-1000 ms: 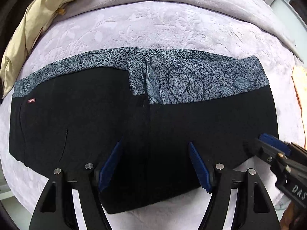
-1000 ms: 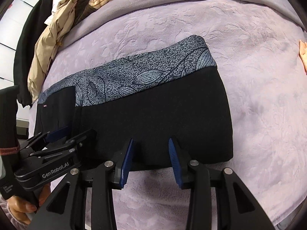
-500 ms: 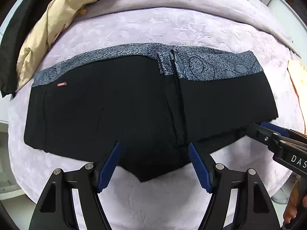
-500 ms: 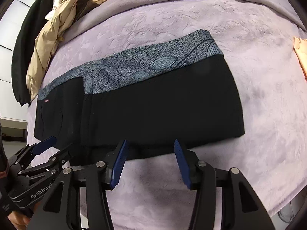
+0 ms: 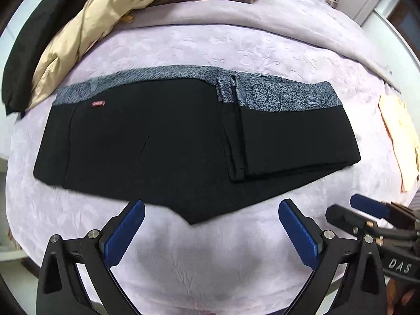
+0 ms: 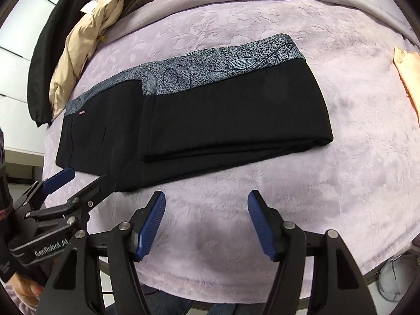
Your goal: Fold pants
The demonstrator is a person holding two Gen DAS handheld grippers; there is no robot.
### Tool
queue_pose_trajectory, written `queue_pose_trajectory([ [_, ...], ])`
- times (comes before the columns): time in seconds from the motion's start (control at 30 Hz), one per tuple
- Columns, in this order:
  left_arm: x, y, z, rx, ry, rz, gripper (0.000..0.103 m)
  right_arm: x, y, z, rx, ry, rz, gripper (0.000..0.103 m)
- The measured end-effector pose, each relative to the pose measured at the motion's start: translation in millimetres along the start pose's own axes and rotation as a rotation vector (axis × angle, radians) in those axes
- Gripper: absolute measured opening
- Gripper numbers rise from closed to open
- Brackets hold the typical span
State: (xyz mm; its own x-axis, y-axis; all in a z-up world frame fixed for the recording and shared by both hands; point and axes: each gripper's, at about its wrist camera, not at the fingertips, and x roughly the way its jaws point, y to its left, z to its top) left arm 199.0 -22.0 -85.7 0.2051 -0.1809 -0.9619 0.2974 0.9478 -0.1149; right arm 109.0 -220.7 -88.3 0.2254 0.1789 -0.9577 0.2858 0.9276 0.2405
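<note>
Pants [image 5: 162,141] lie folded flat on the bed [image 5: 210,249], patterned band at 12. Left tool [image 5: 210,232] and right tool [image 6: 206,223] both spread apart, holding nothing, at 6 of the pants.
</note>
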Motion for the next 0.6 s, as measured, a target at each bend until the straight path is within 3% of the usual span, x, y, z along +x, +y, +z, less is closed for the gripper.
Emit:
queue_pose_trajectory([
  [0.17, -10, -10, -5, -0.033, -0.004, 0.058, 0.102, -9, 2, -16, -0.051, -0.019, -0.004, 0.084],
  [0.3, -22, -13, -20, -0.047, -0.013, 0.083, 0.102, -24, -1, -34, -0.096, -0.042, -0.028, 0.103],
  [0.6, -46, -16, -55, -0.103, -0.017, 0.115, 0.102, -42, -20, -71, -0.103, -0.01, 0.001, 0.103],
])
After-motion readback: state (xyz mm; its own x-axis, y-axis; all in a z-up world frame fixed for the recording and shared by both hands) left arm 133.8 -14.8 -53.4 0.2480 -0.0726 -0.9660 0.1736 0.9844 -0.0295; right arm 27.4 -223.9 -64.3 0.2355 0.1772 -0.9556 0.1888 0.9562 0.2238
